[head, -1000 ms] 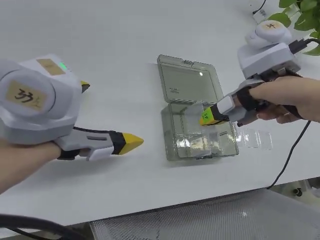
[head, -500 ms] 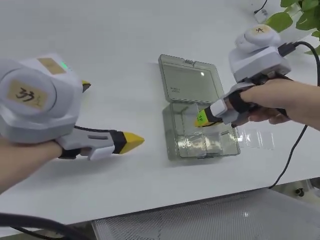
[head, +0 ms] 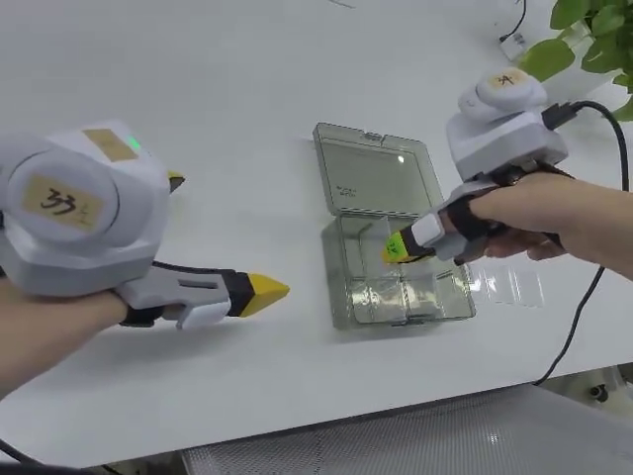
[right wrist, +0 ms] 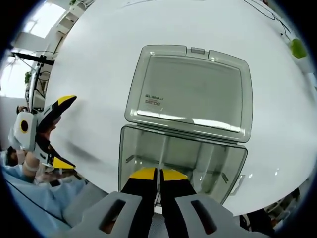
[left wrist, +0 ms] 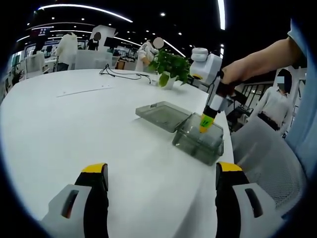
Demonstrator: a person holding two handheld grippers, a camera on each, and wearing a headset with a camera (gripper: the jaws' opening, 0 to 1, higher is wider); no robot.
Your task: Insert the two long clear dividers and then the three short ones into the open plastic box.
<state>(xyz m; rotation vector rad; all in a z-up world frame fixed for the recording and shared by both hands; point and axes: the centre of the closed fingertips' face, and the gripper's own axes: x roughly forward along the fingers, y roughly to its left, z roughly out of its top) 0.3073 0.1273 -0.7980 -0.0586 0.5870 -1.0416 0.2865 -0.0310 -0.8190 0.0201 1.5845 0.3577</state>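
1. Head view, nearest the person: the left gripper [head: 219, 236] hovers low over the white table [head: 247, 89] at the near left, held by a hand [head: 45, 327]. Its yellow-tipped jaws stand wide apart with nothing between them. The left gripper view shows the same wide gap.
2. Ahead and to the right, well apart from that gripper, the open plastic box [head: 329, 272] rests on the table. Its smoky-clear base is towards the person.
3. Some clear dividers [head: 404, 293] already stand inside the near part of the base. Their number cannot be told.
4. The right gripper [head: 394, 249] angles down over the base, with its tips above the far middle. In the right gripper view its jaws are closed tip to tip right at the base's edge. A thin pale sliver shows between them, and it cannot be told whether that is a divider.
5. Loose clear dividers [head: 509, 287] lie flat on the table just right of the box, under the right hand [head: 524, 213].
6. Beyond the base, the lid [head: 381, 173] lies flat and open on the table, joined along the base's far edge.
7. Farther off, a black cable [head: 579, 307] trails over the table's right edge, and a green plant [head: 593, 25] stands at the far right corner.
8. Farthest, in the left gripper view, people [left wrist: 67, 47] stand past the table.
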